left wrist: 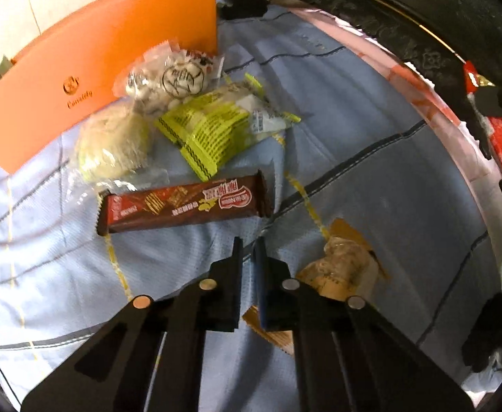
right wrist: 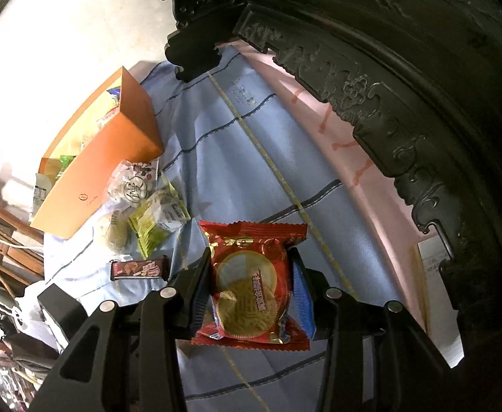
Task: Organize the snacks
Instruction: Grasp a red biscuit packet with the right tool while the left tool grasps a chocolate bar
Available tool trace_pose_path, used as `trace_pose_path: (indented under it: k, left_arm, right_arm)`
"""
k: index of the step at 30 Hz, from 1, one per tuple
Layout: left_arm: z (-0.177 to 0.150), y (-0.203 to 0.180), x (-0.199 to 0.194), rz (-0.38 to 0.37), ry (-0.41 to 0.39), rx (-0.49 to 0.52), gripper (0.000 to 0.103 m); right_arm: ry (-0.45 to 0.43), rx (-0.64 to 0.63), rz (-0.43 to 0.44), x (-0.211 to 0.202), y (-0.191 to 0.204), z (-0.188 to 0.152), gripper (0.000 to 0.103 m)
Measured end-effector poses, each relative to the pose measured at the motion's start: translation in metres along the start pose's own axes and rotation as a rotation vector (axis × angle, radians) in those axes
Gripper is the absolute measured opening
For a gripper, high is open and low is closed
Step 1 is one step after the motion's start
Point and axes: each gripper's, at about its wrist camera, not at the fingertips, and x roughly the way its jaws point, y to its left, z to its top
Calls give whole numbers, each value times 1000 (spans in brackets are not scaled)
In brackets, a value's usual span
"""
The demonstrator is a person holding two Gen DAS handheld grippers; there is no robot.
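My left gripper [left wrist: 249, 244] is shut just above the blue checked cloth [left wrist: 371, 178], and I see nothing between its tips. A brown chocolate bar [left wrist: 182, 206] lies just beyond it, and a crumpled brown-and-clear packet [left wrist: 345, 269] sits beside its right finger. Further back are a yellow-green packet [left wrist: 213, 130], a pale round cake [left wrist: 113, 144] and a white sweets packet [left wrist: 168, 79], all against the orange box [left wrist: 96, 68]. My right gripper [right wrist: 251, 254] is shut on a red mooncake packet [right wrist: 254, 285], held above the cloth to the right of the open orange box [right wrist: 113, 158].
A dark carved wooden frame [right wrist: 388, 68] curves around the far and right side of the cloth [right wrist: 251, 158], with a pink sheet [right wrist: 371, 185] along it. The orange box holds several snacks [right wrist: 79, 137]. Wooden furniture [right wrist: 7, 233] stands beyond the cloth's left edge.
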Motion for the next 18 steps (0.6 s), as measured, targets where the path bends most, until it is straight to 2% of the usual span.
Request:
trace_pose_path:
  k: [7,9,10,12,15,18]
  left_arm:
    - [1,-1,-16,22,-33,27,5]
    - [1,3,-25,55,-53,12,59]
    - [2,6,-30,81,-77,-3,97]
    - [6,11,-36,115,-152,-34,99]
    - [20,20,-22,71,-92,-120,99]
    - [26,33,-5,58,-51,-314,99]
  right_arm:
    - [7,-15,30,-2,6,-1,43]
    - [9,-16,35,-2,6,-1,43]
    - [14,-15,37,-1,6,0,43]
    - [20,-16,40,0,7,0,43]
    - [35,-26,36,4,8,0,43]
    - [52,-44,31,7,12,2,43]
